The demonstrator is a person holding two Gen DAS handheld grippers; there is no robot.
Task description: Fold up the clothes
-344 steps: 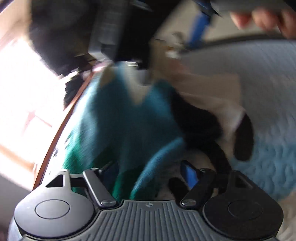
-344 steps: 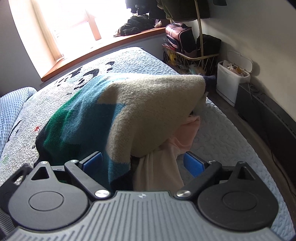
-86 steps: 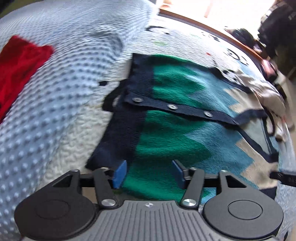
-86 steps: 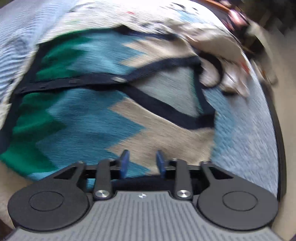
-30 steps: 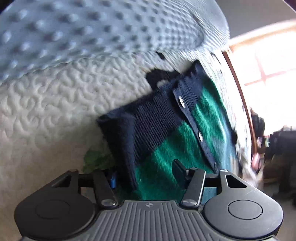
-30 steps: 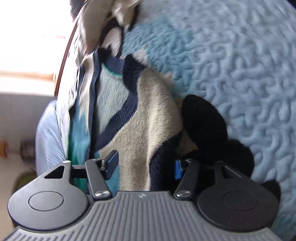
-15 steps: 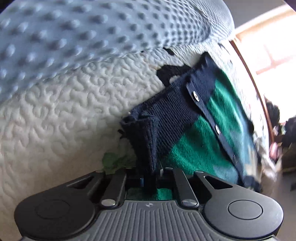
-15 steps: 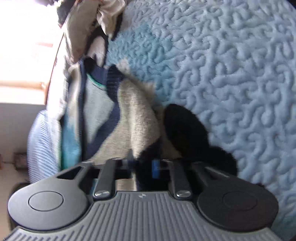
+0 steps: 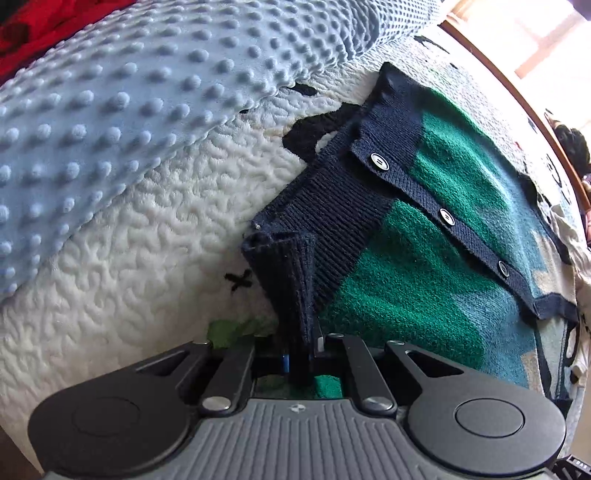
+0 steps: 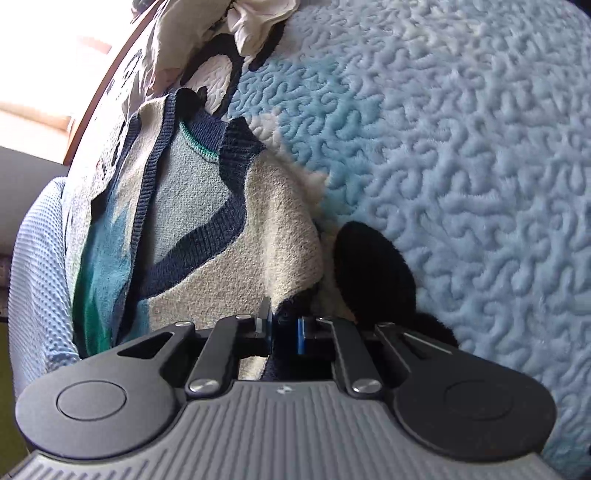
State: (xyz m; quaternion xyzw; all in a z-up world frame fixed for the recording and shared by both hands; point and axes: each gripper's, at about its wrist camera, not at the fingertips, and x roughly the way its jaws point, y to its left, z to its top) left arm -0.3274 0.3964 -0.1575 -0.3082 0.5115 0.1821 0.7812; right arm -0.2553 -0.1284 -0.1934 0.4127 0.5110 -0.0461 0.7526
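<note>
A knit cardigan (image 9: 424, 280) in green, teal and beige, with navy trim and a buttoned placket, lies flat on the bed. My left gripper (image 9: 301, 347) is shut on the navy ribbed hem corner, which stands up in a fold between the pads. In the right wrist view the cardigan (image 10: 229, 273) shows its beige shoulder part and navy neckline. My right gripper (image 10: 284, 325) has its jaws still closing, and the pads pinch the dark-edged beige corner, lifted a little off the quilt.
A dotted pale blue blanket (image 9: 129, 110) bulges at the left, with a red cloth (image 9: 44, 22) behind it. The textured quilt (image 10: 461, 147) has black printed patches (image 10: 369, 269). Pale clothes (image 10: 258, 18) are heaped at the far end. A wooden sill (image 9: 517, 92) borders the bed.
Both grippers stood open around cardigan corners a second ago. Both have since closed on the fabric and risen slightly, pulling the corners up into folds.
</note>
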